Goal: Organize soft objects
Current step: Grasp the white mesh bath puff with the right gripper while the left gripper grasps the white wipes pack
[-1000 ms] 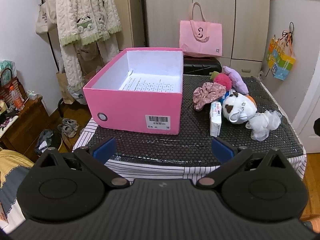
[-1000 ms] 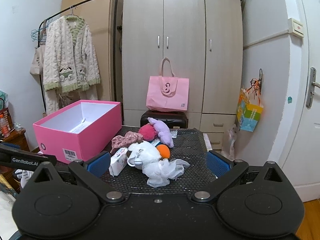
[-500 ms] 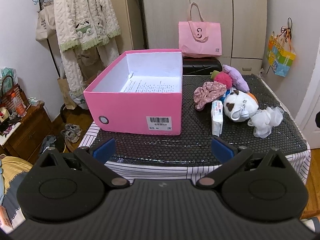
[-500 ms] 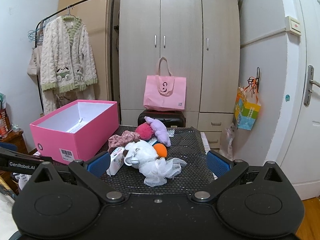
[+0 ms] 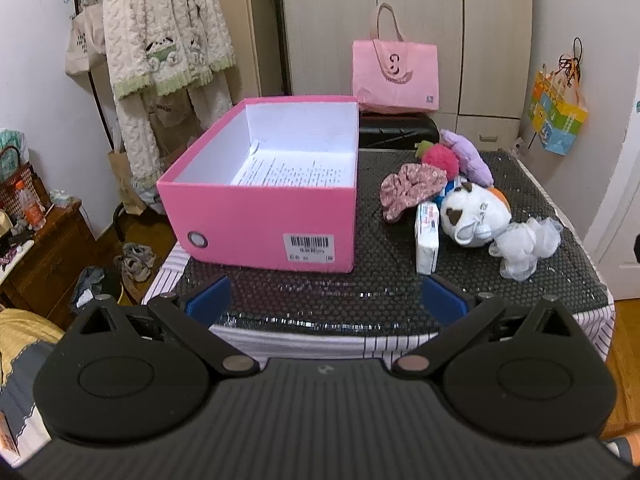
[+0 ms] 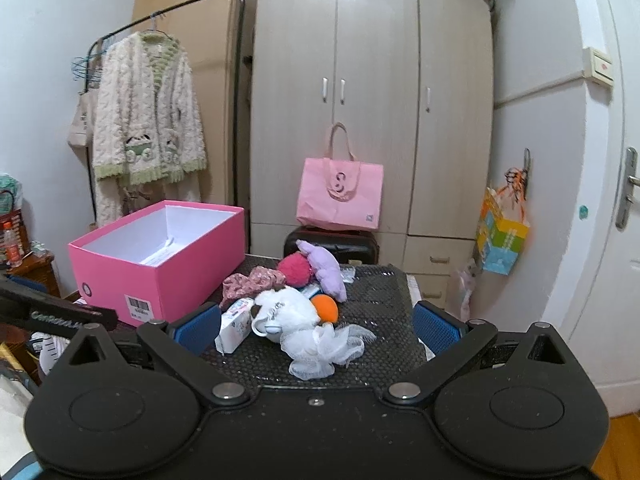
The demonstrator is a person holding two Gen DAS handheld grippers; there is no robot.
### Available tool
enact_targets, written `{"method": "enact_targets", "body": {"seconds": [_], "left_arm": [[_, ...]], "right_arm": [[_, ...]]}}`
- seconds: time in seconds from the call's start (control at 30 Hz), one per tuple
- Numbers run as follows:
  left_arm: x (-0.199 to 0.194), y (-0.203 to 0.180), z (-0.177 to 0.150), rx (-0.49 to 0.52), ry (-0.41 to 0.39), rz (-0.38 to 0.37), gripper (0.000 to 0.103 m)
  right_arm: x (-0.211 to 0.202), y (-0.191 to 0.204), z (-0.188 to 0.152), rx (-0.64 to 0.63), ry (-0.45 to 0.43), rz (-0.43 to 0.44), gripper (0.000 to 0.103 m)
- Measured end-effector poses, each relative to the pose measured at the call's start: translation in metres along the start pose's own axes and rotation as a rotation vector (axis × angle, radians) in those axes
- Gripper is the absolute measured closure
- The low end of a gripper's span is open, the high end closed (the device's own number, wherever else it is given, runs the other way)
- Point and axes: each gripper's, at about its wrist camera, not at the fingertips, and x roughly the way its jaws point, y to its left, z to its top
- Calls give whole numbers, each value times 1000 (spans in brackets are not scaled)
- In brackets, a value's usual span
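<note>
An open pink box (image 5: pixel 260 216) (image 6: pixel 160 264) stands on the left half of a black mesh-covered table (image 5: pixel 360 292), holding only a printed sheet. To its right lies a heap of soft things: a white plush toy (image 5: pixel 472 216) (image 6: pixel 284 312), a white mesh puff (image 5: pixel 524 246) (image 6: pixel 324 346), a floral scrunchie (image 5: pixel 408 190), a red pompom (image 5: pixel 440 160), a purple plush (image 5: pixel 468 156) and a tissue pack (image 5: pixel 427 236). My left gripper (image 5: pixel 326 300) hangs open before the table's near edge. My right gripper (image 6: pixel 316 326) is open too, short of the puff.
A pink tote bag (image 5: pixel 394 76) rests on a black case behind the table, before a wardrobe (image 6: pixel 372 120). A cream cardigan (image 5: pixel 160 32) hangs on a rack at left. A wooden cabinet (image 5: pixel 44 252) and shoes on the floor lie left. A door (image 6: pixel 608 200) stands at right.
Both grippers have drawn back and risen slightly, so the table and heap look a little smaller and lower. Nothing on the table has moved; both grippers stay open.
</note>
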Motion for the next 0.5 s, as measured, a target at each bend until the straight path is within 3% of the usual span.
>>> {"method": "enact_targets", "body": {"seconds": [0.27,0.4,0.5], "left_arm": [[25,-13,0,-34,-21,-57,0],[41,-21,-7,-44,-74,-125,0],[53,-36,-5,15,-91,-142,0]], "right_arm": [[24,-24,-22,-6,-105,66,0],[51,-33,-37,-14,-70,80,0],[73,-37,-48,-8,-36,104,0]]}}
